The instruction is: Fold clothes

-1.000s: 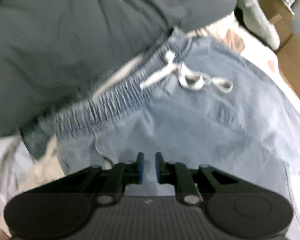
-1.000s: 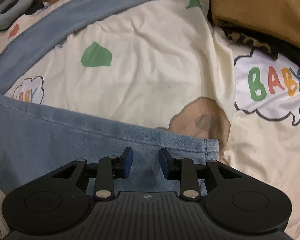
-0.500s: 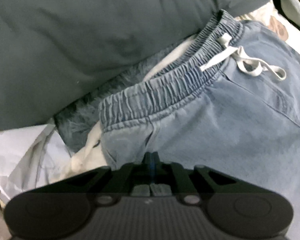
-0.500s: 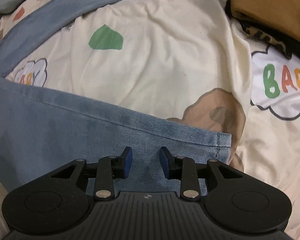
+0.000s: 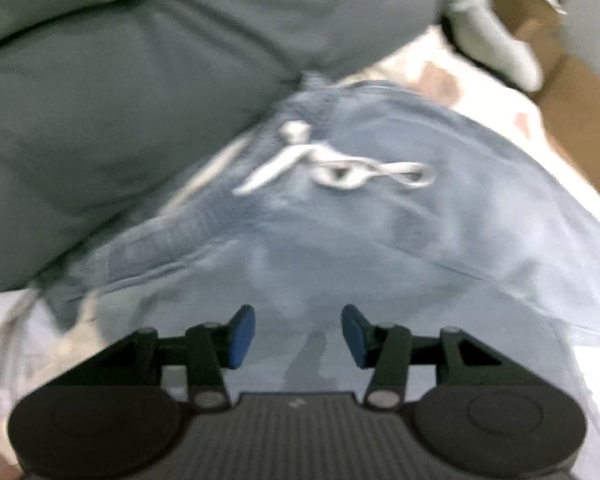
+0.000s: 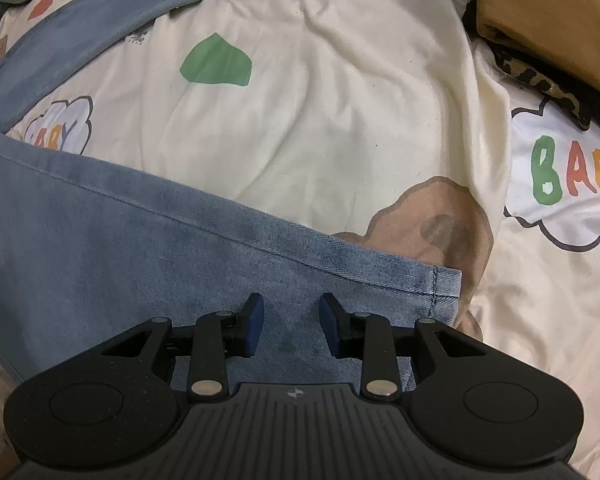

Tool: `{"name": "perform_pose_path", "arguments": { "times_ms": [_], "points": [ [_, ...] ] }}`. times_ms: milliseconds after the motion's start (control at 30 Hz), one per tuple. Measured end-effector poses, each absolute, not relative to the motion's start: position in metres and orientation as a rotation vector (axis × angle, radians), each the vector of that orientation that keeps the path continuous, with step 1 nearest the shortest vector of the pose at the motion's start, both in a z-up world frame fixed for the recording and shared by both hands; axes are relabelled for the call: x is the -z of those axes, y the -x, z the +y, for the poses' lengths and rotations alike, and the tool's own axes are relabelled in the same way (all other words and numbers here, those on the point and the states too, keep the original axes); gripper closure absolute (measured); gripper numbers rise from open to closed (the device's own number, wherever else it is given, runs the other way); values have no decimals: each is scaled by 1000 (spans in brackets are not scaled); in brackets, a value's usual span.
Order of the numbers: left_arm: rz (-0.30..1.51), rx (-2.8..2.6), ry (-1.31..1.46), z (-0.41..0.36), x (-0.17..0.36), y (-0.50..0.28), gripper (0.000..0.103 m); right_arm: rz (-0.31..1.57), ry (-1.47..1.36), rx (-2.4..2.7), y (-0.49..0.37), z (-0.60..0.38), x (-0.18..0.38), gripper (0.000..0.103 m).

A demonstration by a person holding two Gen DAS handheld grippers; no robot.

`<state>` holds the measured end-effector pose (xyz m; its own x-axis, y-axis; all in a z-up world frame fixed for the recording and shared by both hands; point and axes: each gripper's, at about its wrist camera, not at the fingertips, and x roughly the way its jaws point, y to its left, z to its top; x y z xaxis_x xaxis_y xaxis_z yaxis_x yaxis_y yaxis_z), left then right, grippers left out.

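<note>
**A:** How are your tools placed?

**B:** My left tool (image 5: 298, 336) is over the waist end of the jeans (image 5: 380, 248). Its jaws are opening, with nothing pinched between them, only denim lying underneath. My right tool (image 6: 291, 326) hangs part-way apart over the leg hem (image 6: 440, 288), pads clear of the cloth, gripping nothing.

**A:** And the jeans themselves?

**B:** Spread on the bed, across a cream sheet (image 6: 320, 120) printed with "BABY" clouds. One leg lies under my right tool; the other leg (image 6: 100, 28) runs off at an angle further away. Beyond my left tool come the drawstring (image 5: 332, 168) and then a grey-green garment (image 5: 140, 80) lying over the waistband.

**A:** So what makes the next grab a good one?

**B:** I reckon I should pinch both layers at the hem near its corner, not mid-leg, so that the cloth lifts flat. On the left I'd take the waistband edge and keep clear of the drawstring. The left view is blurred, so I'd steady it first.

**A:** Any risk?

**B:** Probably dragging that grey-green garment along, or catching the sheet together with the denim.
</note>
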<state>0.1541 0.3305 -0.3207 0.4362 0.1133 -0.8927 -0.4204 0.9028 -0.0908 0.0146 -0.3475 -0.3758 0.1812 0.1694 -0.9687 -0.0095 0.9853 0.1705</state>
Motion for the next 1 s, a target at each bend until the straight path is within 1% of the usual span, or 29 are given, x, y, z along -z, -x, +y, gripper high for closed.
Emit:
{"name": "perform_pose_path", "arguments": {
  "times_ms": [200, 400, 500, 533, 600, 667, 767, 1000],
  "points": [
    [1095, -294, 394, 299, 325, -145, 50, 1404, -152, -122, -1, -364, 368, 65],
    [1139, -299, 481, 282, 334, -102, 49, 1419, -220, -115, 27, -394, 359, 65],
    [1155, -317, 539, 274, 337, -73, 45, 1421, -264, -107, 42, -408, 358, 60],
    [1160, -322, 569, 271, 340, -65, 42, 1425, -282, -102, 46, -412, 358, 58],
    [1170, -330, 629, 266, 348, -48, 40, 1435, -314, -96, 56, -418, 360, 53],
    [1186, -323, 712, 262, 356, -35, 37, 1448, -342, -100, 66, -420, 362, 53],
    [1207, -311, 822, 255, 367, -19, 37, 1469, -384, -119, 85, -419, 364, 53],
    [1234, -279, 844, 242, 384, -17, 37, 1506, -530, -129, 129, -424, 375, 53]
  ]
}}
